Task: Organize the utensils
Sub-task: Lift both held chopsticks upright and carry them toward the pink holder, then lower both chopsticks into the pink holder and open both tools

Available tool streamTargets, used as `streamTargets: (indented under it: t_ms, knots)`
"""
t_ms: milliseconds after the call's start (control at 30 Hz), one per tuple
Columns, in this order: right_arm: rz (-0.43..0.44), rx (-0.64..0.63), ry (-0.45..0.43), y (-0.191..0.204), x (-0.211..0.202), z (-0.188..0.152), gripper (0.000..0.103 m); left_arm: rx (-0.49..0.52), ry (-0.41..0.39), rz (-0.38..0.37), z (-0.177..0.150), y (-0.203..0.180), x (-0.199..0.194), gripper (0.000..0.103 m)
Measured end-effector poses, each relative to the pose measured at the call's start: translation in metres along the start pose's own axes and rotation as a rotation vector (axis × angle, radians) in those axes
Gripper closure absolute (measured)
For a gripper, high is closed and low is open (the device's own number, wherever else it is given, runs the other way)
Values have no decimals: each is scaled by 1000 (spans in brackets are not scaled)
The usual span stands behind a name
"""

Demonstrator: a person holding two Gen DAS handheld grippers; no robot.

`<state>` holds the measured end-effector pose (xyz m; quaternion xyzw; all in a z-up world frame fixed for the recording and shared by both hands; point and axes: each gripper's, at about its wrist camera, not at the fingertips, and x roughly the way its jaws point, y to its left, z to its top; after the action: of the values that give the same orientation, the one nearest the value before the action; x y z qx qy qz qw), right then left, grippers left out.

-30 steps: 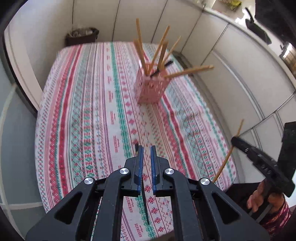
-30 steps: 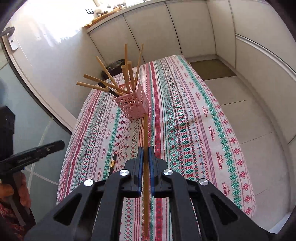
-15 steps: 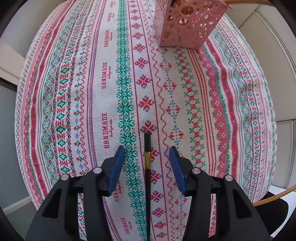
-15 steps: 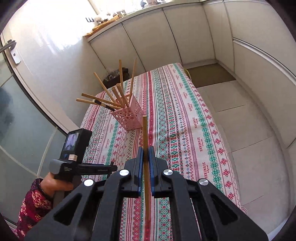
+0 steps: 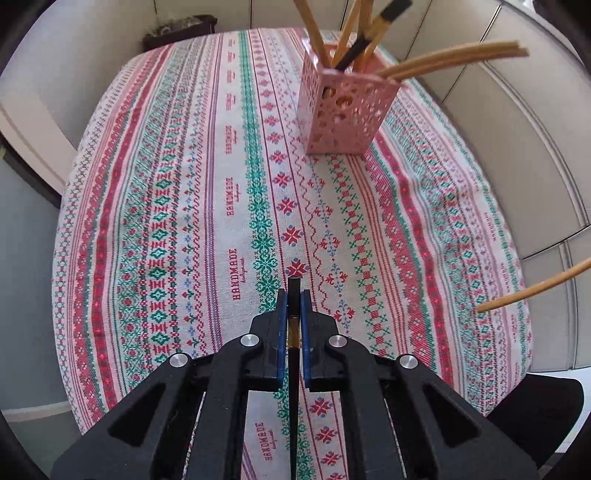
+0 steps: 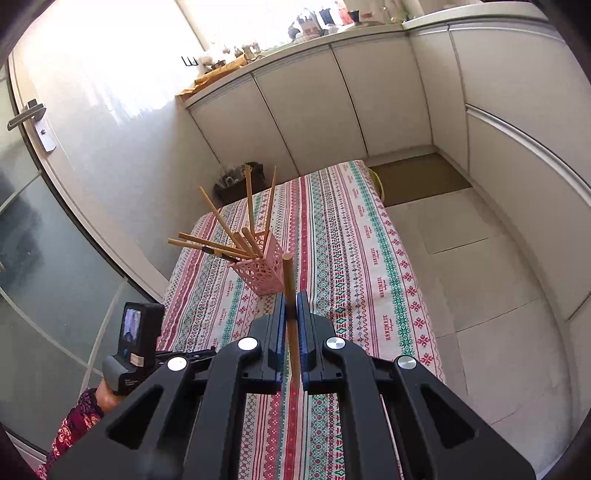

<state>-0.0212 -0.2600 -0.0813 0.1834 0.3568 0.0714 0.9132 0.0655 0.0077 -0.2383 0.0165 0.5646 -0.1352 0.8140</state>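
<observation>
Black chopstick with brass band (image 5: pixel 294 295): we lose its lower length behind the gripper body.
Pale wooden chopstick (image 5: pixel 535 286): cut off by the right edge; holder unseen.
Pink perforated plastic holder (image 5: pixel 343 110): sticks' upper ends cropped at top.
Countertop clutter (image 6: pixel 317 22): too small to identify.

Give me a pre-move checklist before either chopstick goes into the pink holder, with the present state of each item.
1. Left gripper shut on the black chopstick: ok.
2. Right gripper shut on the wooden chopstick: ok.
3. Pink holder upright on the tablecloth: ok.
4. Room left in the holder among the sticks already there: cannot tell.
5. Black chopstick lifted off the cloth: cannot tell.
6. Wooden chopstick apart from the holder: ok.
</observation>
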Motion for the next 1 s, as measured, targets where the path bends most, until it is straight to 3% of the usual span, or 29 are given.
streamTargets:
  t_ms: [300,500,733,1000]
  knots:
    - [-9,-31,-23,11,-20,13,97,-40,-294,-65,-19,-7,-89,97]
    - [5,-21,-24,16,-34,28,97,-22,-432,-66,-21,-20,-147,97]
    - [56,-24,-54,28,-63,67,97,23,-576,-38,-4,-31,-218,97]
    - [91,-41,-137,50,-93,140,97,30,-710,-54,41,-36,-282,97]
